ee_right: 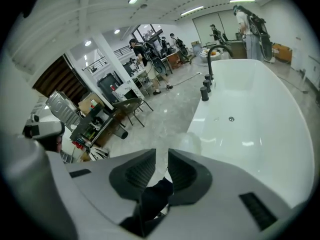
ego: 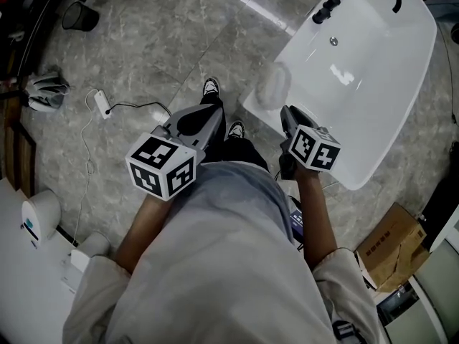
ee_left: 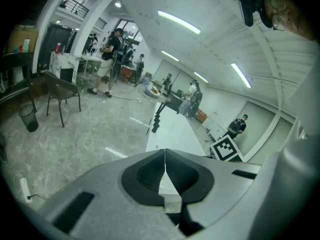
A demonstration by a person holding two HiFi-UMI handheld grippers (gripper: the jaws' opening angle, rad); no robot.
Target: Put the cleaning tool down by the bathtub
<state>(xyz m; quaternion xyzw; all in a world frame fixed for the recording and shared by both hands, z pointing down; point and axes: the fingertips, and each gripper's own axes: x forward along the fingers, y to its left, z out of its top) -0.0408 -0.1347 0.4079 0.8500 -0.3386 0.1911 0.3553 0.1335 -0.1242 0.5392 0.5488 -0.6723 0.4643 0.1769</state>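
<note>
Fingers (ee_right: 137, 171) of the right gripper (ee_right: 161, 156) stand part-open with a narrow gap. Nothing is between them; only the person's dark trouser leg and the floor show through. Fingers of the left gripper (ee_left: 165, 151) meet at the tips and hold nothing.

The cleaning tool (ee_right: 189, 143) is a pale, rounded, blurred object at the bathtub (ee_right: 260, 124) corner nearest the person. It touches or overlaps the rim there. Whether it sits on the rim or leans against the outer wall cannot be told.

Key relation:
- The tool lies straight ahead of the right fingers, just beyond their tips and slightly to the bathtub side.
- In the head view the tool (ego: 274, 84) is near the right gripper (ego: 285, 111) and well apart from the left gripper (ego: 214, 112). The right hand is the nearer.
- The tool's long axis cannot be read with confidence. It appears to run along the end rim of the bathtub (ego: 387, 84).

Judgement: the tool is free of both grippers and already placed at the bathtub. If so, any coming move by the right gripper should draw back along the fingers' own line, away from the bathtub corner, so as not to knock the tool.

Beyond the tool, a dark tap column (ego: 333, 2) stands at the far end of the bathtub. A cardboard box (ego: 391, 246) lies beside its near end.
</note>
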